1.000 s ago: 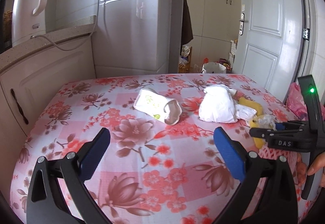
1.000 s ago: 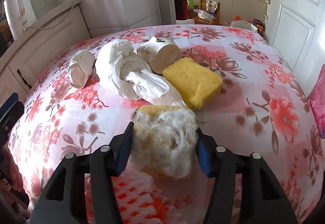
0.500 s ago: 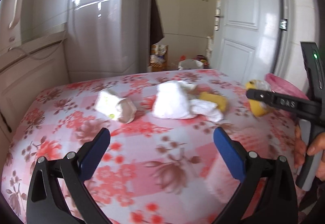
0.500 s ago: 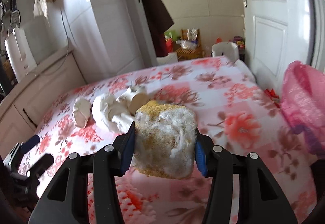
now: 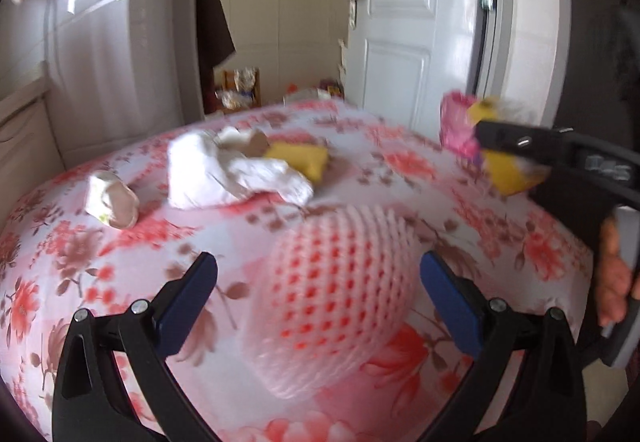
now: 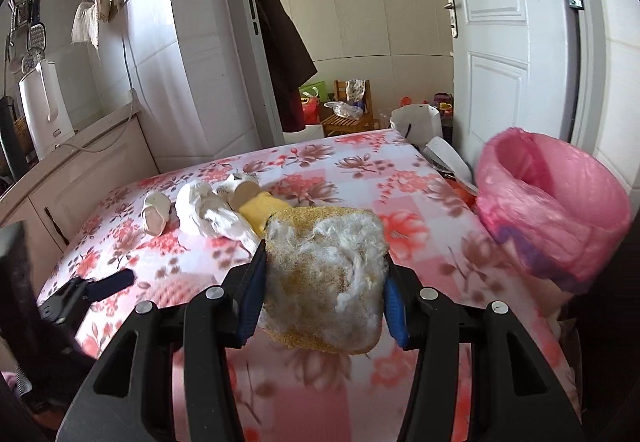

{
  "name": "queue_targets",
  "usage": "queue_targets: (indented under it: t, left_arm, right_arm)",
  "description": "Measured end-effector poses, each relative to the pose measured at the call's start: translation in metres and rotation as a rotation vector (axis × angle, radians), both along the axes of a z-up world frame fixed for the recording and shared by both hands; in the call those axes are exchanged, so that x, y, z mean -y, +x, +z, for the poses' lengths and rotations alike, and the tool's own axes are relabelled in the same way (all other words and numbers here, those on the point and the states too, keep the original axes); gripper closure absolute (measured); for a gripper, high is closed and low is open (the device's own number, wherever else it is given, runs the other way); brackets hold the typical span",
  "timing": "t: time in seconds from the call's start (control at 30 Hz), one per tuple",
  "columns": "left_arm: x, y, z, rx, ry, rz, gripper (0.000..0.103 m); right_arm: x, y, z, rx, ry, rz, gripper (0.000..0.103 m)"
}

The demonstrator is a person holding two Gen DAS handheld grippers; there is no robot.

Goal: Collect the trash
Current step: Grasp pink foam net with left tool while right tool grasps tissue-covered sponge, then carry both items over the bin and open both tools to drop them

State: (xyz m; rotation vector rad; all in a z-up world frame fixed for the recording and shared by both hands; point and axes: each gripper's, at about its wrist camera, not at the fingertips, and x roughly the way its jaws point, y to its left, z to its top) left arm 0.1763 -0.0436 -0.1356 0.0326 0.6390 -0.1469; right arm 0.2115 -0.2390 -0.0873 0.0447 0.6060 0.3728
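Observation:
My right gripper [image 6: 325,294] is shut on a dirty yellow sponge [image 6: 324,266] matted with white fluff, held above the flowered table [image 6: 400,177]. A pink-lined bin [image 6: 552,201] stands just to its right, past the table edge. In the left wrist view my left gripper [image 5: 318,270] is open, with a pink foam fruit net [image 5: 332,298] lying on the cloth between its fingers, untouched by the pads. The right gripper [image 5: 500,145] with its sponge [image 5: 508,173] shows at the right, blurred.
Farther back on the table lie a crumpled white bag [image 5: 208,169], a clean yellow sponge [image 5: 300,157], a crushed paper cup [image 5: 112,197] and another cup [image 5: 248,139]. A counter [image 6: 100,145] runs along the left, and a white door [image 6: 500,41] stands behind the bin.
Both grippers swung to the right. The right one rose with the sponge and the pink bin came into view. The left one now has the foam net between its fingers.

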Motion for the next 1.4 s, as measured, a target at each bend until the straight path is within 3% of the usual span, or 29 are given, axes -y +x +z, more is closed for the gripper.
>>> queue_targets:
  t: [0.13,0.2,0.47,0.9,1.4]
  left_arm:
    - [0.005,0.015,-0.006,-0.038,-0.008,0.001,0.006]
    - [0.009,0.019,-0.009,-0.055,-0.004,-0.003,0.024]
    - [0.013,0.01,-0.003,-0.02,0.022,-0.009,0.064]
    - [0.019,-0.03,0.05,0.165,0.028,0.015,0.066]
    - [0.035,-0.067,0.105,0.283,0.001,-0.02,0.066]
  right_arm:
    - [0.015,-0.006,-0.003,-0.015,0.026,-0.024,0.055]
    - [0.019,-0.007,-0.003,-0.015,0.034,-0.029,0.055]
    - [0.022,-0.011,-0.001,-0.009,0.044,-0.028,0.055]
    - [0.009,-0.045,0.016,0.042,0.005,-0.006,0.055]
    - [0.022,-0.083,0.051,0.135,0.008,-0.028,0.055]
